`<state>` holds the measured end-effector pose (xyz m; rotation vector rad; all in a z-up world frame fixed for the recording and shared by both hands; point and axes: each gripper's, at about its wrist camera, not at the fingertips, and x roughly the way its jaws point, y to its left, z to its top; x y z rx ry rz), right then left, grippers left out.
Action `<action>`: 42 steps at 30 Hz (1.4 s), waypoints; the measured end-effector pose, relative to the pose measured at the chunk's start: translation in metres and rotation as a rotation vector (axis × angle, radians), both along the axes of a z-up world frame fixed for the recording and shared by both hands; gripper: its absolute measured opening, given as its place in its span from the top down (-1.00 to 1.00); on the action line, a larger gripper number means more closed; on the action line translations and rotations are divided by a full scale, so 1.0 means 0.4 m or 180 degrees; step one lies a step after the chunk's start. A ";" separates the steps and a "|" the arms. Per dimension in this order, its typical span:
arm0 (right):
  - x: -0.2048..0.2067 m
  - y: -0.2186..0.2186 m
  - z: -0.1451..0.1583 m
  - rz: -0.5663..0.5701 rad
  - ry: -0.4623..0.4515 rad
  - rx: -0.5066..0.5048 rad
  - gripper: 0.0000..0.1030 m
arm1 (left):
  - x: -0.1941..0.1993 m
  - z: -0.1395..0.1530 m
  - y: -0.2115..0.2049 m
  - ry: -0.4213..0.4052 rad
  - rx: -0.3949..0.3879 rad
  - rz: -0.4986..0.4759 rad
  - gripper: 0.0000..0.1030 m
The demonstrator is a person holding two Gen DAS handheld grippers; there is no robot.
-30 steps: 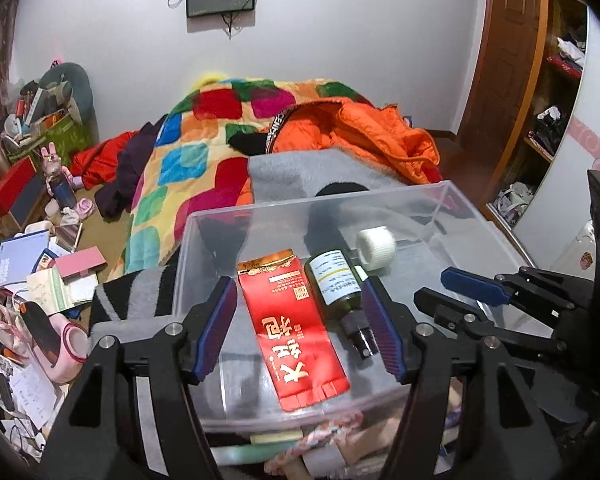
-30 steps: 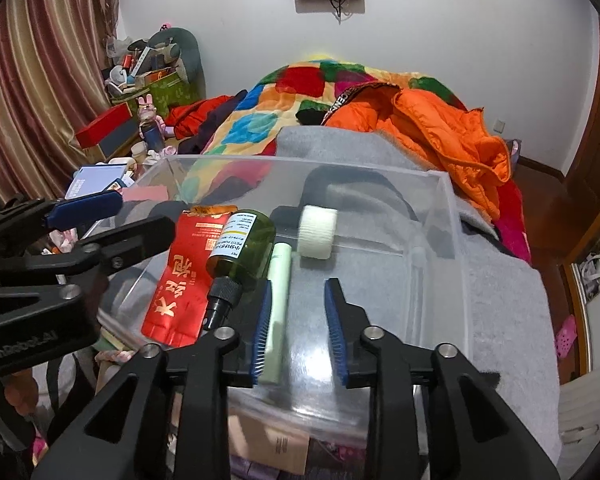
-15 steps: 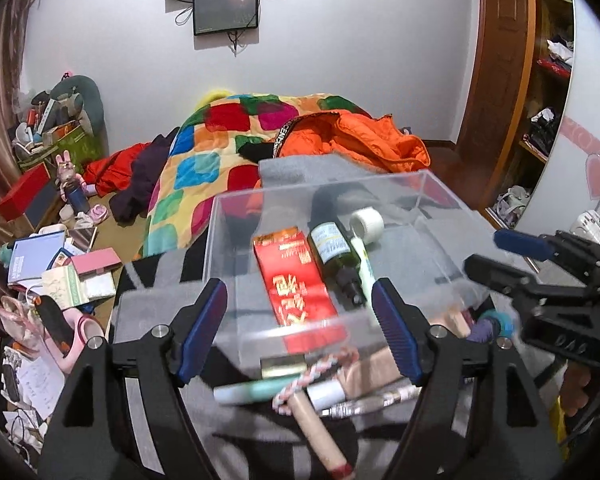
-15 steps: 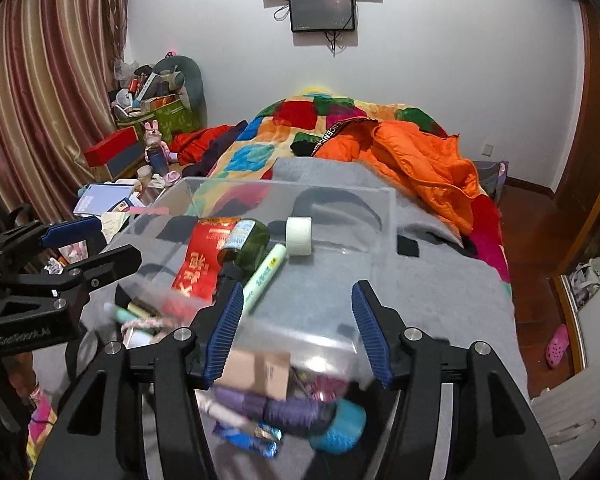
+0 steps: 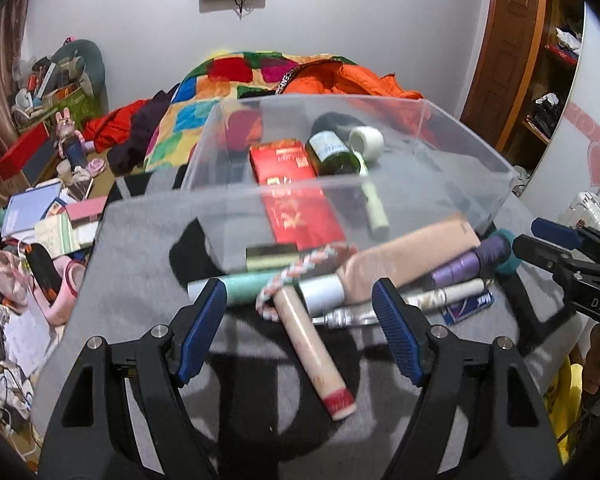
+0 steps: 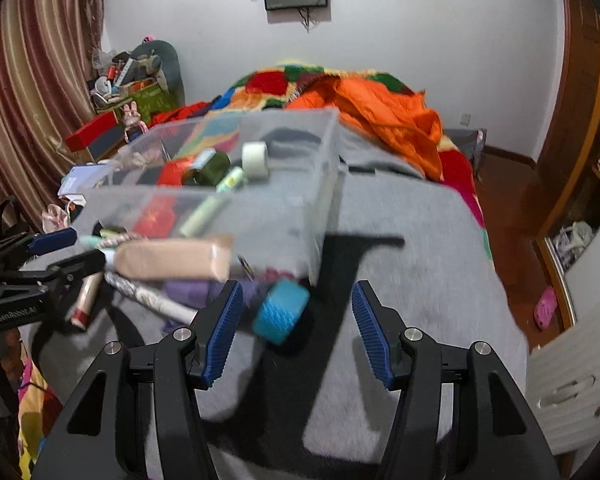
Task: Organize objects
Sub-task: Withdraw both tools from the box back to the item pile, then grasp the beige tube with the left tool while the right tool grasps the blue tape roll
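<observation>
A clear plastic bin [image 5: 480, 152] on the grey blanket holds a red packet [image 5: 292, 184], a green bottle [image 5: 332, 152], a white tape roll [image 5: 366, 142] and a pale green tube [image 5: 376, 208]. In front of it lies a pile: a beige tube with a red cap [image 5: 312, 344], a braided cord [image 5: 296, 272], a beige pouch [image 5: 412, 256] and a purple spool [image 5: 472, 260]. My left gripper [image 5: 300, 332] hangs open over the beige tube. My right gripper [image 6: 296, 328] is open, and a teal roll [image 6: 282, 310] lies just ahead between its fingers, untouched.
The grey blanket [image 6: 420, 260] covers a bed end, with a patchwork quilt [image 5: 236, 76] and an orange jacket [image 6: 380, 112] behind the bin. Boxes, books and toys [image 5: 40, 216] crowd the floor at the left. A wooden door and shelves [image 5: 512, 60] stand at the right.
Both grippers have drawn back from the bin, bringing the pile in front of it into view. The right gripper let go of the pale green tube and opened; the left jaws widened a little.
</observation>
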<state>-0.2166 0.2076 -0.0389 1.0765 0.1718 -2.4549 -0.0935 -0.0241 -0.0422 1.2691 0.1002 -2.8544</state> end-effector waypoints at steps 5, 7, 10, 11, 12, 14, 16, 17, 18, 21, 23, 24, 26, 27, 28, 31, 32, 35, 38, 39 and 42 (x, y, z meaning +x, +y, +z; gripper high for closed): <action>-0.012 0.016 -0.038 -0.0050 -0.0206 -0.0134 -0.03 | 0.025 -0.035 -0.005 -0.0069 0.0097 0.0045 -0.45; -0.015 0.015 -0.043 -0.0068 -0.0237 -0.0191 -0.02 | 0.030 -0.049 -0.002 -0.0097 0.0086 0.0051 -0.45; -0.013 0.012 -0.045 -0.0068 -0.0235 -0.0233 0.02 | 0.044 -0.059 0.004 -0.0071 -0.0039 0.0057 -0.45; -0.009 0.013 -0.046 -0.0061 -0.0217 -0.0249 0.13 | 0.050 -0.062 0.002 -0.0066 -0.0058 0.0057 -0.45; -0.005 0.013 -0.047 -0.0046 -0.0208 -0.0254 0.18 | 0.051 -0.064 0.000 -0.0069 -0.0061 0.0062 -0.45; 0.001 0.014 -0.048 0.0004 -0.0197 -0.0266 0.34 | 0.052 -0.072 -0.011 -0.0112 -0.0031 0.0091 -0.45; 0.008 0.013 -0.047 0.0036 -0.0148 -0.0248 0.43 | 0.054 -0.075 -0.020 -0.0122 -0.0025 0.0114 -0.44; 0.011 0.012 -0.046 0.0048 -0.0133 -0.0233 0.51 | 0.056 -0.075 -0.024 -0.0116 -0.0028 0.0131 -0.38; 0.013 0.012 -0.046 0.0063 -0.0121 -0.0224 0.57 | 0.059 -0.074 -0.028 -0.0115 -0.0017 0.0139 -0.30; 0.019 0.012 -0.040 0.0070 -0.0069 -0.0187 0.67 | 0.074 -0.072 -0.046 -0.0105 0.0013 0.0183 -0.23; 0.017 0.015 -0.042 0.0066 -0.0073 -0.0184 0.67 | 0.080 -0.073 -0.055 -0.0106 0.0031 0.0199 -0.22; 0.014 0.015 -0.043 0.0069 -0.0094 -0.0189 0.67 | 0.081 -0.073 -0.058 -0.0109 0.0042 0.0199 -0.22; 0.006 0.013 -0.048 0.0065 -0.0137 -0.0178 0.67 | 0.081 -0.073 -0.059 -0.0103 0.0032 0.0199 -0.22; 0.001 0.012 -0.050 0.0055 -0.0164 -0.0184 0.67 | 0.079 -0.073 -0.058 -0.0098 0.0017 0.0192 -0.22; -0.003 0.011 -0.052 0.0052 -0.0186 -0.0193 0.67 | 0.075 -0.074 -0.056 -0.0094 0.0011 0.0181 -0.22; -0.007 0.006 -0.056 0.0046 -0.0155 -0.0197 0.67 | 0.055 -0.080 -0.045 -0.0081 -0.0017 0.0158 -0.15; -0.007 0.005 -0.057 0.0051 -0.0149 -0.0192 0.67 | 0.048 -0.080 -0.041 -0.0077 -0.0029 0.0164 -0.10; -0.009 0.010 -0.059 0.0033 -0.0160 -0.0243 0.68 | 0.041 -0.074 -0.034 -0.0048 -0.0022 0.0138 0.27; -0.004 0.017 -0.056 -0.0002 -0.0148 -0.0263 0.68 | 0.049 -0.067 -0.034 -0.0049 0.0049 0.0093 0.59; -0.001 0.018 -0.055 -0.0009 -0.0143 -0.0267 0.68 | 0.051 -0.065 -0.032 -0.0048 0.0063 0.0079 0.72; 0.009 0.025 -0.046 -0.0062 -0.0105 -0.0271 0.68 | 0.071 -0.058 -0.023 -0.0023 0.0073 0.0060 0.72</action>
